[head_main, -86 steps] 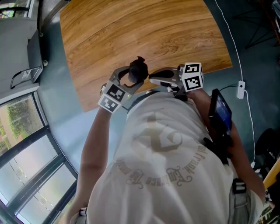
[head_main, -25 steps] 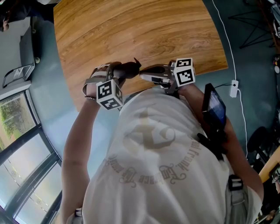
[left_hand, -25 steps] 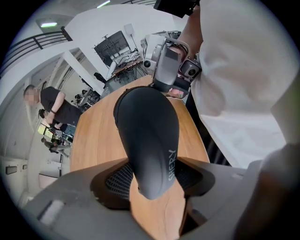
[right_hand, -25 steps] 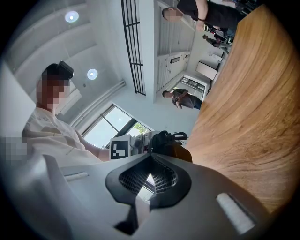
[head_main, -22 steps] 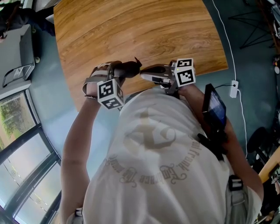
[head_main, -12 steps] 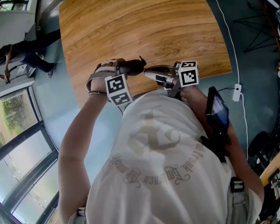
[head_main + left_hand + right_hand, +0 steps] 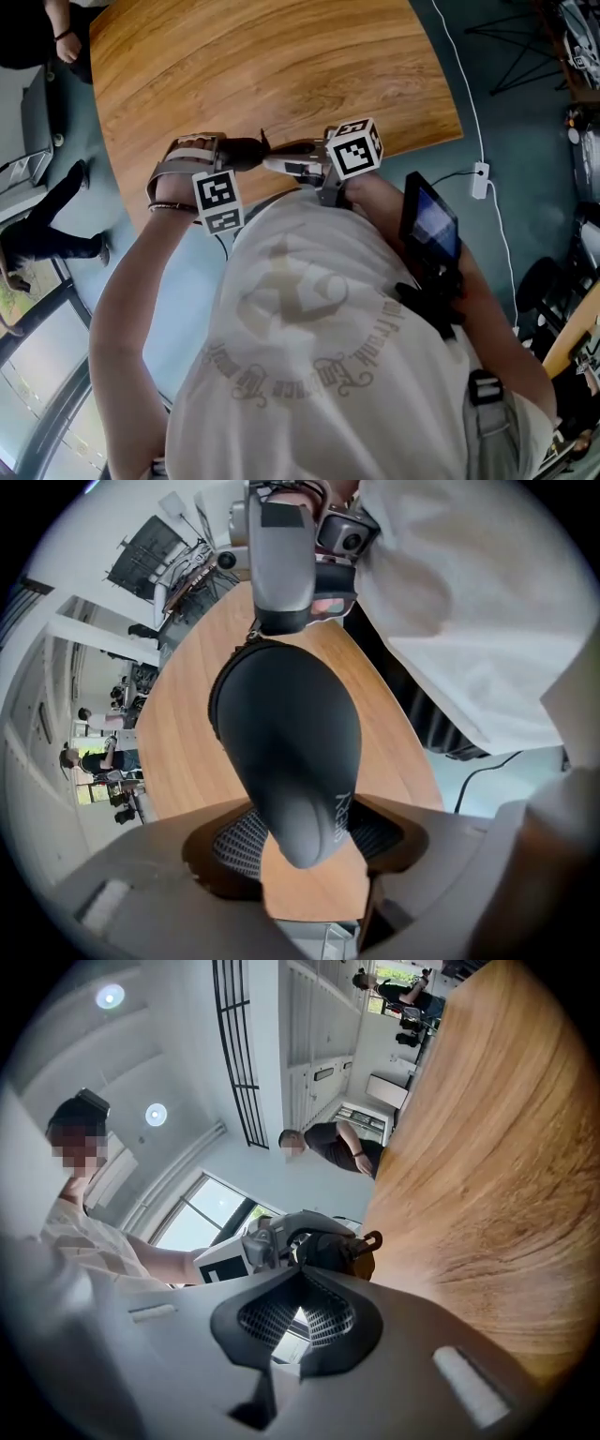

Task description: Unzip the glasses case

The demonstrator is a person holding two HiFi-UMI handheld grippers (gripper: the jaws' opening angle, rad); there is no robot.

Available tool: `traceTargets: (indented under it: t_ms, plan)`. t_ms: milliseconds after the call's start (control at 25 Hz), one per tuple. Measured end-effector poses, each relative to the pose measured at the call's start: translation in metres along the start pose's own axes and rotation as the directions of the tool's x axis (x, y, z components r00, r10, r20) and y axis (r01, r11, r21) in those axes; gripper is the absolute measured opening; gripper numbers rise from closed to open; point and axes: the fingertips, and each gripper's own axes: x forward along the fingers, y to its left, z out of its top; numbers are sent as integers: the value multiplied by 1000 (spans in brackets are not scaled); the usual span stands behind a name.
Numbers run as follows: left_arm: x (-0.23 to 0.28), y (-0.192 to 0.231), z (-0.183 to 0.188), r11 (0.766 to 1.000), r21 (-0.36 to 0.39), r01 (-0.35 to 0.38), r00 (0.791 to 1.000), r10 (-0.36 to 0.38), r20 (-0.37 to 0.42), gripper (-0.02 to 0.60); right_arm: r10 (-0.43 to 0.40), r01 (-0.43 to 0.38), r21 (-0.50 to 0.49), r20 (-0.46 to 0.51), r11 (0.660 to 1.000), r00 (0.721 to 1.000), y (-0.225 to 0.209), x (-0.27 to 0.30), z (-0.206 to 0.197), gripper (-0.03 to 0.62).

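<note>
The black glasses case (image 7: 240, 152) hangs just over the near edge of the wooden table (image 7: 281, 66), with my left gripper (image 7: 228, 156) shut on its rounded end. Seen from the left gripper view, the case (image 7: 286, 747) runs away from the jaws, both mesh pads (image 7: 234, 841) pressing its sides. My right gripper (image 7: 272, 166) points level at the case's far end, jaws shut, tips against it. In the right gripper view the zipper pull ring (image 7: 372, 1239) shows free, just right of the closed tips (image 7: 300, 1274); nothing visible sits between them.
A phone (image 7: 428, 230) is strapped to the person's right forearm. A white cable with a plug (image 7: 481, 173) lies on the floor to the right. People stand at the left (image 7: 37, 239) and by the far cabinets (image 7: 328, 1147).
My left gripper has rolled with the case, so its marker cube has swung down toward the person's body. The right gripper has stayed at the case's end. The head view has shifted.
</note>
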Motion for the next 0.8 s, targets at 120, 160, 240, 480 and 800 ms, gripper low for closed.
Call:
traceTargets:
  t_ms: [120, 160, 240, 480, 800]
  plan:
    - [4, -1, 4, 999, 35, -9, 1000, 9, -14, 279, -11, 11, 9, -14, 1000, 1000, -1, -2, -3, 6]
    - [4, -1, 3, 999, 48, -16, 1000, 17, -24, 279, -13, 14, 18, -15, 1000, 1000, -2, -1, -4, 5]
    - [3, 0, 3, 997, 73, -33, 998, 36, -45, 278, -23, 23, 41, -15, 999, 1000, -4, 0, -3, 6]
    - [8, -3, 5, 997, 79, -23, 998, 28, -62, 281, -48, 51, 54, -48, 997, 998, -10, 1, -2, 6]
    - [28, -24, 9, 983, -97, 156, 988, -156, 5, 307, -182, 183, 12, -41, 983, 982, -39, -7, -1, 25]
